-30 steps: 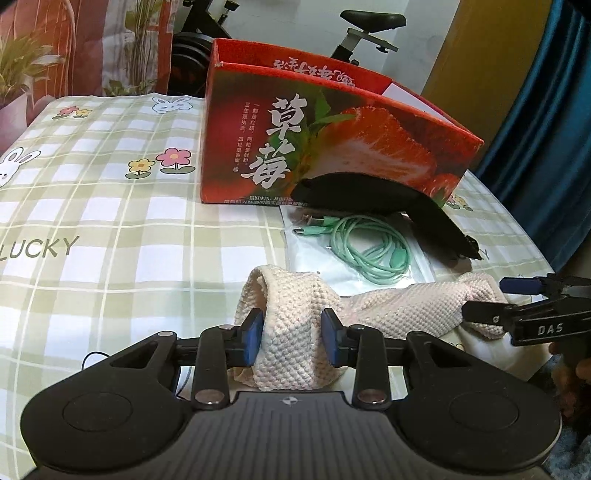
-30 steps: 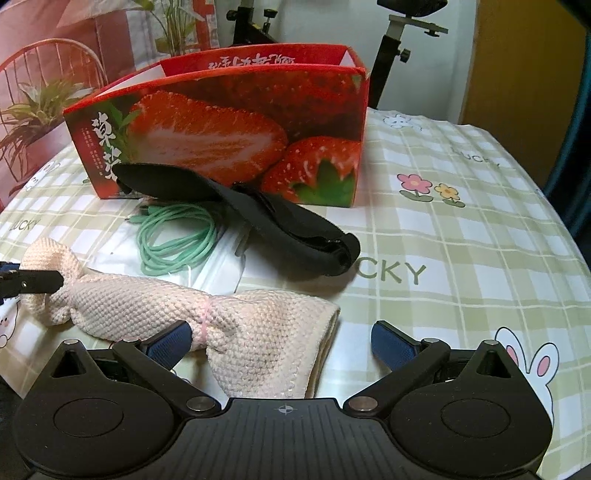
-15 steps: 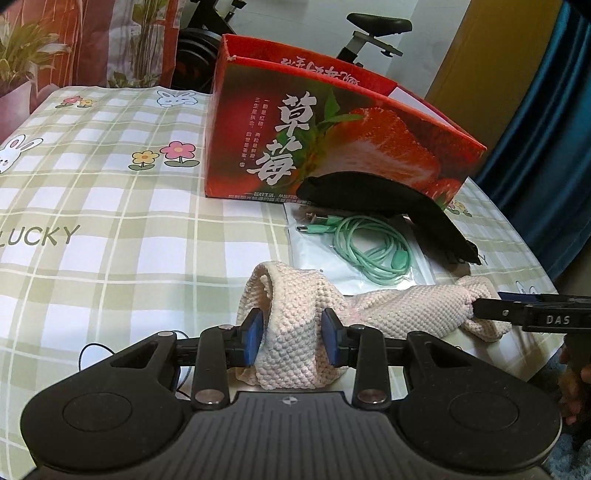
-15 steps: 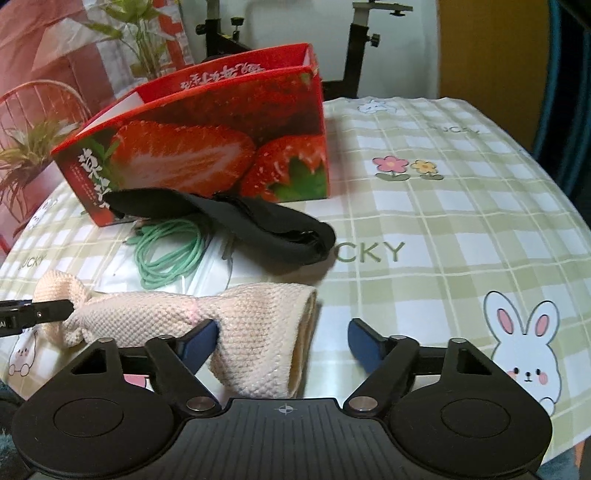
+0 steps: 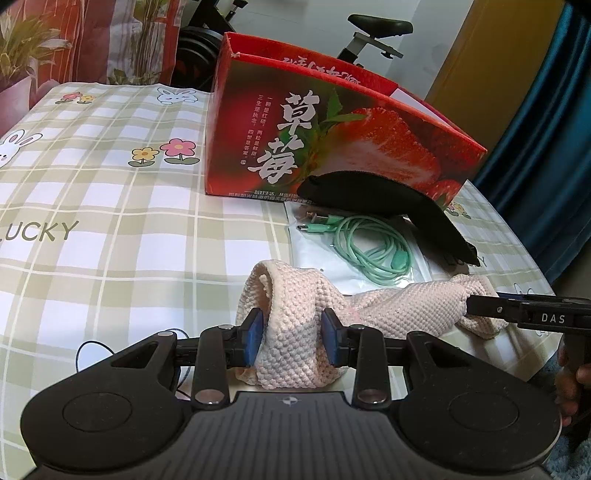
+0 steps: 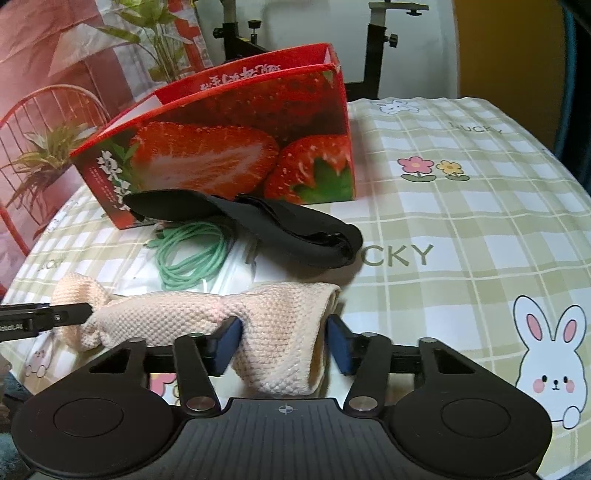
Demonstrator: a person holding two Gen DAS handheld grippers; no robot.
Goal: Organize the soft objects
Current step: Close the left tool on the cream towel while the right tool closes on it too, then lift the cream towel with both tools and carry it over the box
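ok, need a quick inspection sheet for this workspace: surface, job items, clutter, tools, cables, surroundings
Surface: table under a green-checked cloth with bunnies, flowers and LUCKY print.
Job's things: pink knit cloth stretched between both tools; black fabric strap lying against the strawberry box, which is open-topped.
Clutter: white plastic bag under the cable.
Grippers: left tool clamped on one end of the knit cloth; right tool closing, other end of the cloth between its pads, left pad touching, right pad not yet.
Cables: coiled green cable on the bag.
Surroundings: exercise bike, plants, blue curtain.
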